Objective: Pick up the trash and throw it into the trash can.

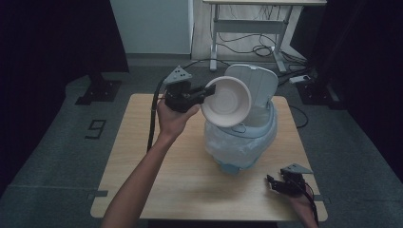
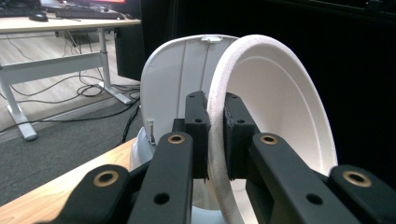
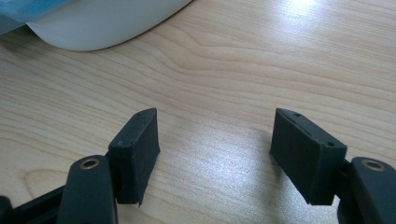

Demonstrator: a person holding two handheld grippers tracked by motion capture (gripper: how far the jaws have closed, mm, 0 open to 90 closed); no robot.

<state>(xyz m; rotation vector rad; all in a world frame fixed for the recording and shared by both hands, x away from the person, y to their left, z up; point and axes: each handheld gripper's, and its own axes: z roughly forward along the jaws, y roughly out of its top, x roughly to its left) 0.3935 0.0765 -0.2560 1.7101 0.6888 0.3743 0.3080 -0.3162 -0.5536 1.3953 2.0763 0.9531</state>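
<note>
**Listener:** What is in your left claw?

**Me:** My left claw is clamped on the rim of a white foam bowl. The two pads pinch the rim from either side, one on the outside wall and one on the inside. The bowl is tipped on its edge, so its hollow faces toward me in the high view.

**Listener:** Where is the bowl over the counter?

**Me:** It hangs in the air above the far middle of the wooden counter, at the near left edge of a small bin. The bin has a clear plastic liner folded over its mouth and a pale lid standing upright behind the bowl. In the left gripper view the bowl's rim runs up between my pads, with the lid's inner face just behind it.

**Listener:** And your right claw?

**Me:** My right claw sits low at the near right corner of the counter, well apart from the bin. Its jaws stand partly open with bare wood between them and nothing held. In the right gripper view the bin's rounded base shows at the top edge.
</note>
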